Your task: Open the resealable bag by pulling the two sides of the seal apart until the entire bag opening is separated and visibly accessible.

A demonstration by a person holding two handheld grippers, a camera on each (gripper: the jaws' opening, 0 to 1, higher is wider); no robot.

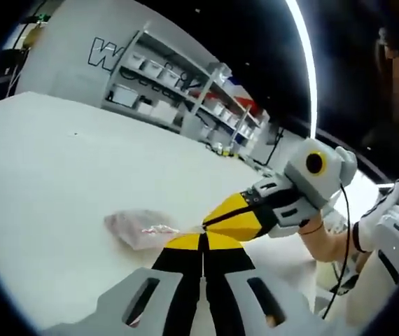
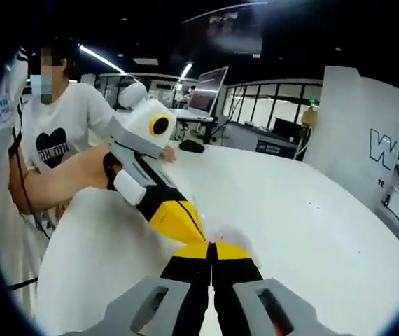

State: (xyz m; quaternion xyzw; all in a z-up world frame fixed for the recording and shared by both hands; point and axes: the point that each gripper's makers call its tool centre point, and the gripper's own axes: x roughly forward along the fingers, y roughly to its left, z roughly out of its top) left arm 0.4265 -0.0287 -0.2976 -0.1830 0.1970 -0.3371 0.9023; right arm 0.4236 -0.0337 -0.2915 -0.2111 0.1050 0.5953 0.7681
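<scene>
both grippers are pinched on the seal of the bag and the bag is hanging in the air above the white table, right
Not quite. Both grippers, the left gripper and the right gripper, are shut at the bag's seal, but the bag is not hanging in the air: the left gripper view shows it lying on the white table. The rest holds.

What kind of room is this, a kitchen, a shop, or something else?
Probably a lab or workshop with office space. A large white table holds the resealable bag, metal shelving carries white bins along a wall, and a desk with a monitor stands in front of glass partitions.
</scene>
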